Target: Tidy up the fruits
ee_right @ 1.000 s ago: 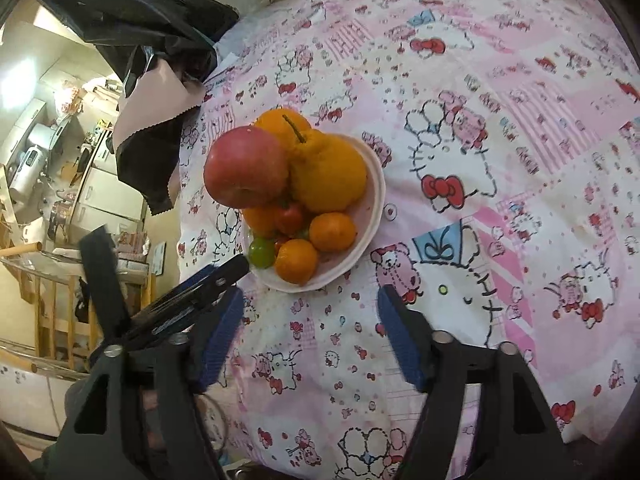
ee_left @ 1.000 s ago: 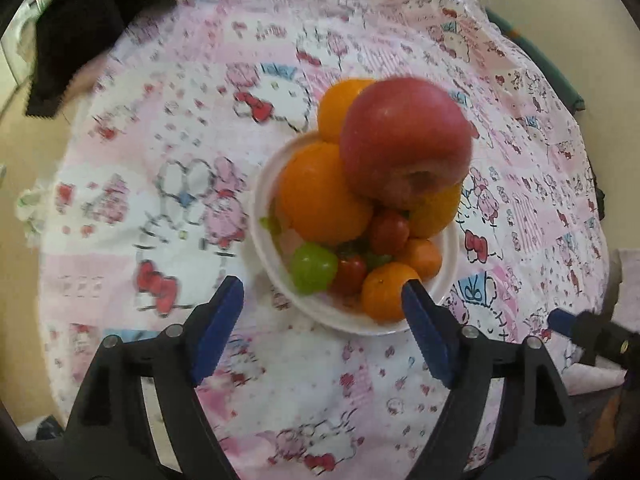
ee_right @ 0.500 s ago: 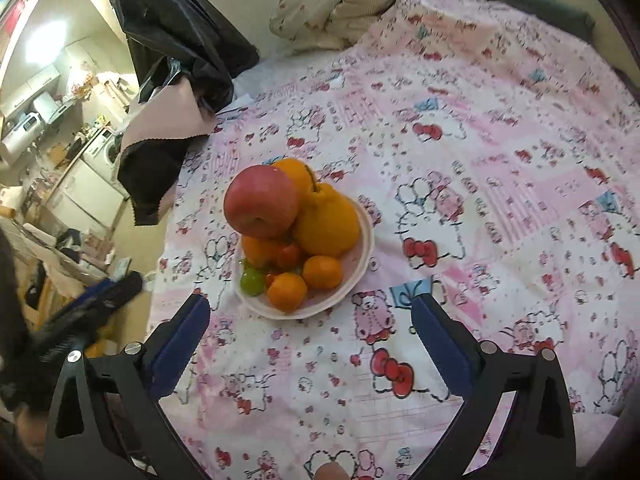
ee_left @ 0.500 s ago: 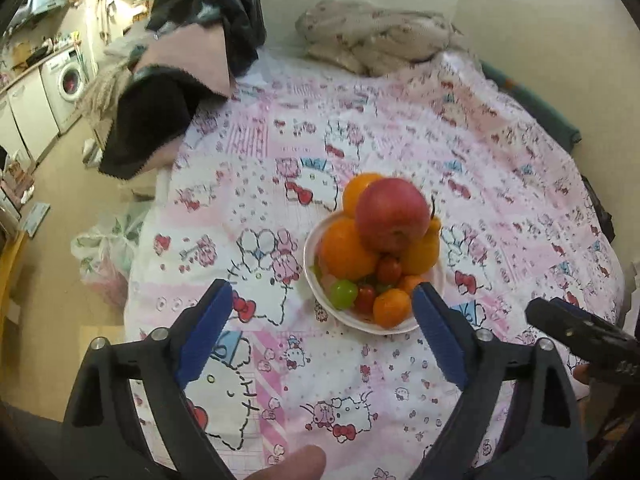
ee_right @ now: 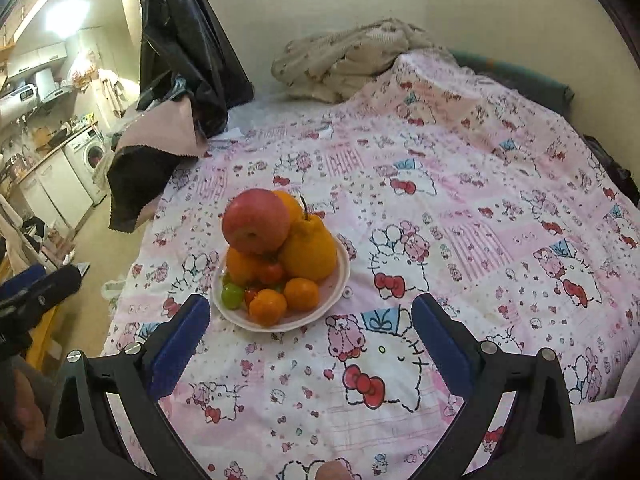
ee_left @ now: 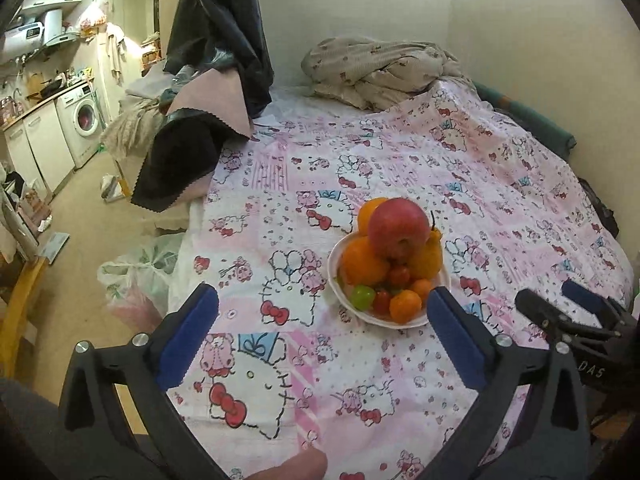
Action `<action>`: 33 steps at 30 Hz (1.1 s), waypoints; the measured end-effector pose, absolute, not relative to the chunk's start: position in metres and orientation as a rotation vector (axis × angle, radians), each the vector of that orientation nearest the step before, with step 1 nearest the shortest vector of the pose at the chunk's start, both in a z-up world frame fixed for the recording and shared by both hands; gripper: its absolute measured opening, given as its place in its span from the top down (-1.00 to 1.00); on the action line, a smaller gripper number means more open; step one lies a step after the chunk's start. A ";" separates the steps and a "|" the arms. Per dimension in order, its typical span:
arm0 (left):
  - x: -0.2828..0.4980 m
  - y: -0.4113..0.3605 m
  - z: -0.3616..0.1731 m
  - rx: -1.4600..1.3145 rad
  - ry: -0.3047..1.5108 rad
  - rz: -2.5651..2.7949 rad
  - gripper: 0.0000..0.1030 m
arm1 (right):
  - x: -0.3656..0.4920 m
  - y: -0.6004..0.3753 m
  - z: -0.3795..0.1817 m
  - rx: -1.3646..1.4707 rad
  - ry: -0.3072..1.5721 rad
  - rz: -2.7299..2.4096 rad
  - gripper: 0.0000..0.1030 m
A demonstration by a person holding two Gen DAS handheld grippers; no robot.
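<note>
A white plate [ee_left: 440, 280] [ee_right: 340, 280] on the pink Hello Kitty bedspread holds piled fruit: a red apple [ee_left: 398, 229] [ee_right: 256, 220] on top, oranges [ee_left: 363, 261], a big knobbly citrus [ee_right: 308, 250], small mandarins [ee_right: 267, 307], cherry tomatoes and a green fruit [ee_left: 362, 296] [ee_right: 233, 295]. My left gripper [ee_left: 322, 332] is open and empty, short of the plate. My right gripper [ee_right: 310, 338] is open and empty, just right of the plate's near edge. The right gripper also shows in the left wrist view [ee_left: 576, 312].
A crumpled beige blanket [ee_left: 376, 68] lies at the bed's far end. Dark clothes and a pink-lined cloth [ee_left: 192, 136] hang over the left edge. A plastic bag [ee_left: 136, 276] sits on the floor to the left. A wall runs along the right.
Both grippers have pulled back and up from the plate, so the fruit looks smaller and farther away. The fruit pile has not moved. Both stay open.
</note>
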State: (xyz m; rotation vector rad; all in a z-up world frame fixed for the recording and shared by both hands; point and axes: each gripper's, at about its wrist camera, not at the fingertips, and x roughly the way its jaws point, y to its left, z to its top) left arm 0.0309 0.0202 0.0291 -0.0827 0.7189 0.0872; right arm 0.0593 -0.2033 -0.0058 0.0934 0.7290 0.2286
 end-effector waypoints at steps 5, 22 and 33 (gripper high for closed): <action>0.029 0.020 0.021 -0.072 0.714 0.109 -1.00 | 0.059 -0.199 -0.008 0.078 0.726 0.217 -1.00; 0.033 0.018 0.011 -0.090 0.731 0.098 -0.99 | 0.062 -0.197 -0.013 0.051 0.724 0.199 -1.00; 0.033 0.015 0.011 -0.086 0.728 0.098 -0.99 | 0.061 -0.198 -0.011 0.056 0.719 0.194 -1.00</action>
